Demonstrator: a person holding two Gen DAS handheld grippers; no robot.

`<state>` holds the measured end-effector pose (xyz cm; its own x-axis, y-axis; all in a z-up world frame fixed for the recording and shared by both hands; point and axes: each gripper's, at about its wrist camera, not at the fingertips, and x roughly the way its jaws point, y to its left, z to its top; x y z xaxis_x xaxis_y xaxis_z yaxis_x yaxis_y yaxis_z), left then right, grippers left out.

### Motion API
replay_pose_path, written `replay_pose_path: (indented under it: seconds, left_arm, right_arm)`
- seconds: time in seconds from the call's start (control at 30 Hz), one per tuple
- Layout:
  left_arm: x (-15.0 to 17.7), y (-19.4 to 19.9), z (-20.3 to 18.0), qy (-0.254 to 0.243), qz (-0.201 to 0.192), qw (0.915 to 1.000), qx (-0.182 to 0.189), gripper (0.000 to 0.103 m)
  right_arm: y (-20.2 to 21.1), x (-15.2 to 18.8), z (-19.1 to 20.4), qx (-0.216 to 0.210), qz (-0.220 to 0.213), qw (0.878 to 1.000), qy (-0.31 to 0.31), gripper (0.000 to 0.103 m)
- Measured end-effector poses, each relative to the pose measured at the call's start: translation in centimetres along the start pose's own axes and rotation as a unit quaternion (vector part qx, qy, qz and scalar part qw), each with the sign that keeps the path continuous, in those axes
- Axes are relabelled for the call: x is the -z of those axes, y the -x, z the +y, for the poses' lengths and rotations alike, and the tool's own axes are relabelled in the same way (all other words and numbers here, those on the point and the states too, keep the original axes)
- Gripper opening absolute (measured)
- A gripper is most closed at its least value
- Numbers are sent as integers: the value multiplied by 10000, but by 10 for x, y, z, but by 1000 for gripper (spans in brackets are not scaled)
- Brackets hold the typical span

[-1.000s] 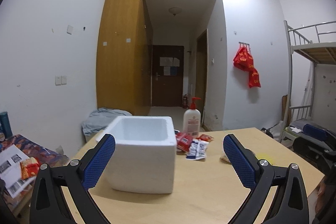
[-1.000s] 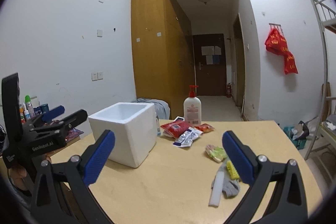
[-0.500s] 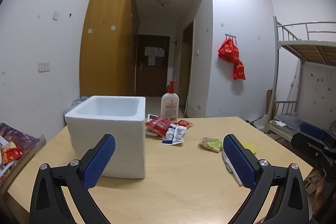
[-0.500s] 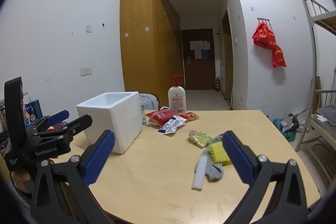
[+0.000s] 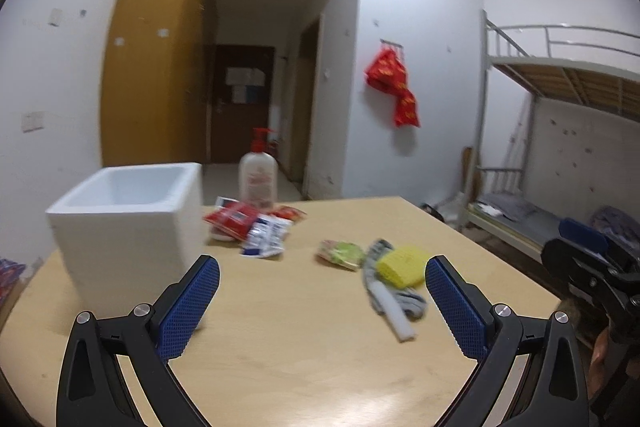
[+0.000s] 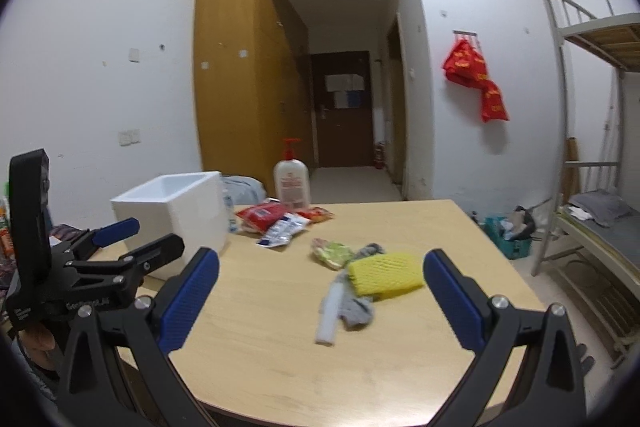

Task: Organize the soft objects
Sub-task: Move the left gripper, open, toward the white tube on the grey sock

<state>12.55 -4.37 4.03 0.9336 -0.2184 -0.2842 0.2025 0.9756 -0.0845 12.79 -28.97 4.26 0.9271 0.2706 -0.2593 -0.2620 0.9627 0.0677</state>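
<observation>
White foam everywhere first: 1 white styrofoam box (image 5: pixel 124 227), open-topped, sits at about 9 o'clock on the light wooden table (image 5: pixel 300 339). Count of the rest: 1 white pump bottle with a red pump (image 5: pixel 258 179) at 12 o'clock behind the packets, 1 red snack packet (image 5: pixel 232 219), 1 white-and-blue packet (image 5: pixel 266 237) lying against it, 1 small orange-red packet (image 5: pixel 290 214) behind those, 1 green-and-pink packet (image 5: pixel 340 253), 1 yellow foam mesh sleeve (image 6: pixel 386 273), 1 grey sock (image 6: pixel 358 309) partly under it, and 1 white foam stick (image 6: pixel 330 311) touching the sock.

The left gripper (image 5: pixel 322 301) has its jaws spread wide with nothing between them, and so does the right gripper (image 6: pixel 320 299); both hang over the near edge of the table.

Compared with 1 second ago, the left camera has swung right: the box went from dead centre to the left side, and the yellow sleeve and sock pile came into view. The right view sits closer to that pile.

Both views are motion-blurred, so packet labels are unreadable. The sock's shape is mostly hidden by the sleeve and stick. The box interior can't be seen.
</observation>
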Motion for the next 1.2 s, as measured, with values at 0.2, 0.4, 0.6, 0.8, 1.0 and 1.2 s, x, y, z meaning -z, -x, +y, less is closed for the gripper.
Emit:
replay_pose_path:
  seconds: [0.2, 0.4, 0.6, 0.8, 1.0, 1.2]
  left_arm:
    - [3, -16, -24, -195, 158, 9993, 292, 103]
    - [5, -33, -36, -250, 328, 9983, 402, 103]
    - [7, -47, -45, -281, 464, 9976, 437, 103]
    - [11, -63, -54, -305, 648, 9965, 436, 103]
    - [20, -82, -57, -266, 921, 9948, 351, 103]
    - [32, -106, -64, -238, 1240, 9912, 399, 103]
  right_arm:
    - [-6, 7, -18, 172, 99, 9997, -158, 103]
    - [-12, 11, -36, 211, 186, 9992, -298, 103]
    - [-19, 14, -47, 241, 287, 9987, -347, 103]
    - [-30, 16, -55, 196, 381, 9985, -342, 103]
    - [-53, 22, -66, 143, 634, 9972, -364, 103]
    - [-75, 24, -77, 120, 877, 9955, -353, 103]
